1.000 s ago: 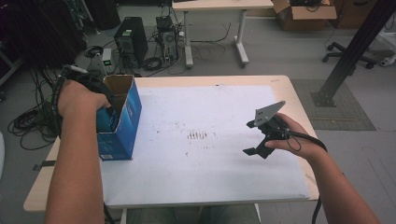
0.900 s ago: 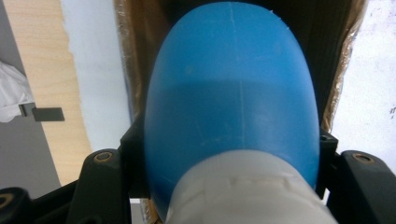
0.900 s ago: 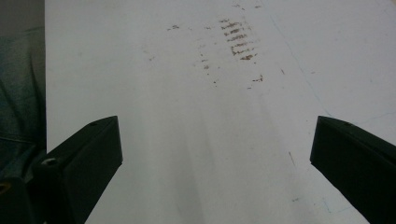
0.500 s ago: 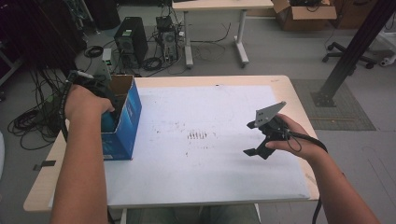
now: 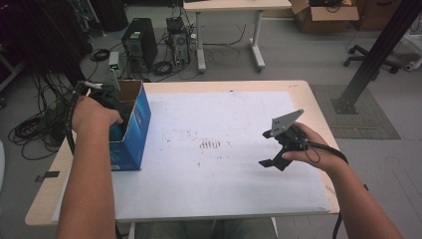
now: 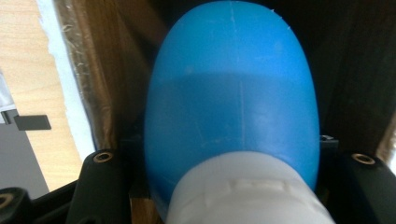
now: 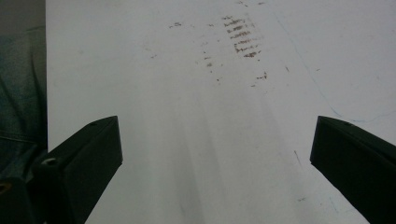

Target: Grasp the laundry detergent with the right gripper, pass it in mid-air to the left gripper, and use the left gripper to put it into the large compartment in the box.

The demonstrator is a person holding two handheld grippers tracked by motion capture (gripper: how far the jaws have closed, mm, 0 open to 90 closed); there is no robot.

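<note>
Nearest you, your right gripper (image 5: 276, 149) hangs just above the white sheet (image 5: 224, 189) on the right side of the table, held in your right hand (image 5: 311, 149), its grey plate tilted up toward the far edge. In the right gripper view its two black jaws stand wide apart with nothing between them, and beyond them the sheet carries a patch of small brown marks (image 7: 240, 35). Those same marks sit near the middle of the sheet in the high view, well apart from either gripper. Farther off on your left, your left hand (image 5: 92, 113) reaches down into the open top of the blue cardboard box (image 5: 133, 134), which stands upright at the left edge of the sheet. In the left gripper view your left gripper (image 6: 229, 186) has its jaws closed against the sides of a blue bottle (image 6: 231, 107) with a white cap (image 6: 245, 191) nearest the camera; the bottle lies inside the box, brown cardboard walls on either side. Beyond the table, computer towers (image 5: 140, 42) and cables lie on the floor.
</note>
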